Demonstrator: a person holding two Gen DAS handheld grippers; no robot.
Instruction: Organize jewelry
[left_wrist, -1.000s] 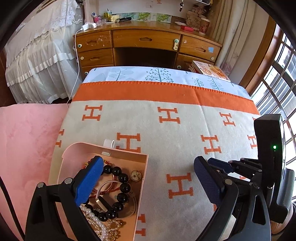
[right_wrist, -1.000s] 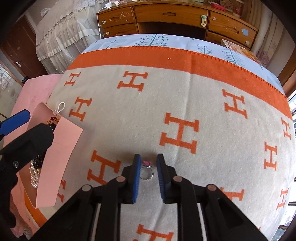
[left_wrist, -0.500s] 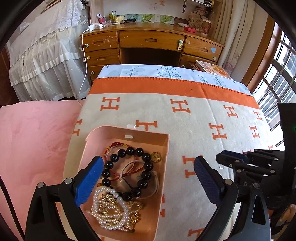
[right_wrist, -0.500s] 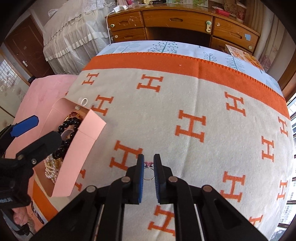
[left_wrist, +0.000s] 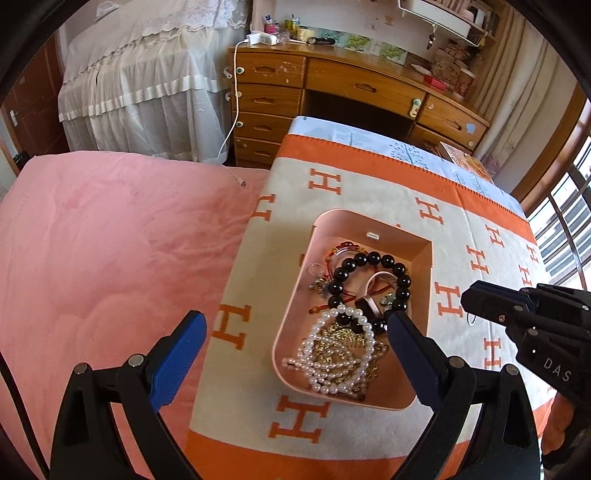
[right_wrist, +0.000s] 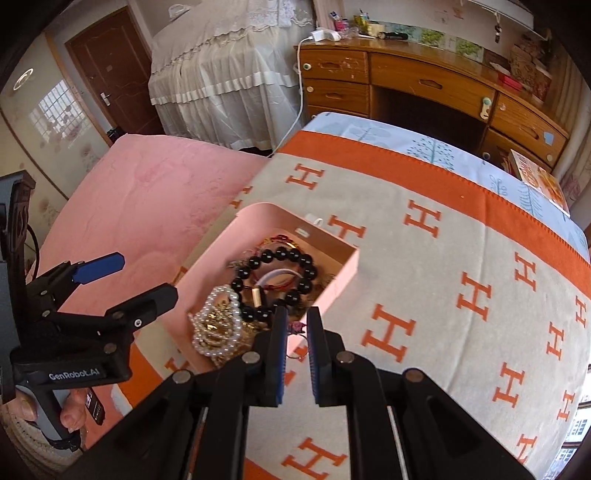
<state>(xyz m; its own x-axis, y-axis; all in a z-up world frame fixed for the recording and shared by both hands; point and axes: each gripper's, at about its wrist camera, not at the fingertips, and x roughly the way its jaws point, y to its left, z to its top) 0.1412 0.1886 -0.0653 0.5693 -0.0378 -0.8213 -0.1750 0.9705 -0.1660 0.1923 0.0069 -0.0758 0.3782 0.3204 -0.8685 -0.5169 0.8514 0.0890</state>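
- The right gripper (right_wrist: 295, 334), black with blue ribbed pads, is clamped on a thin silver ring with a pink stone (right_wrist: 295, 328), held over the near edge of the pink rounded-corner jewelry box (right_wrist: 341, 286).
- The left gripper (left_wrist: 295, 354) hangs with its pads wide apart and nothing between them.
- The box sits on a woven beige-and-orange H-patterned blanket (right_wrist: 443, 277), holding a glossy black bead bracelet (left_wrist: 369, 258) and a white pearl strand (left_wrist: 332, 369).

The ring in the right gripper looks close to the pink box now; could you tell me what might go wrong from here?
1. The ring is thin and pinched only at the right gripper tips, so it might slip onto the blanket.
2. It sits just outside the pink box wall; releasing now would likely miss.
3. The box holds tangled pearls and black beads; the ring may snag.
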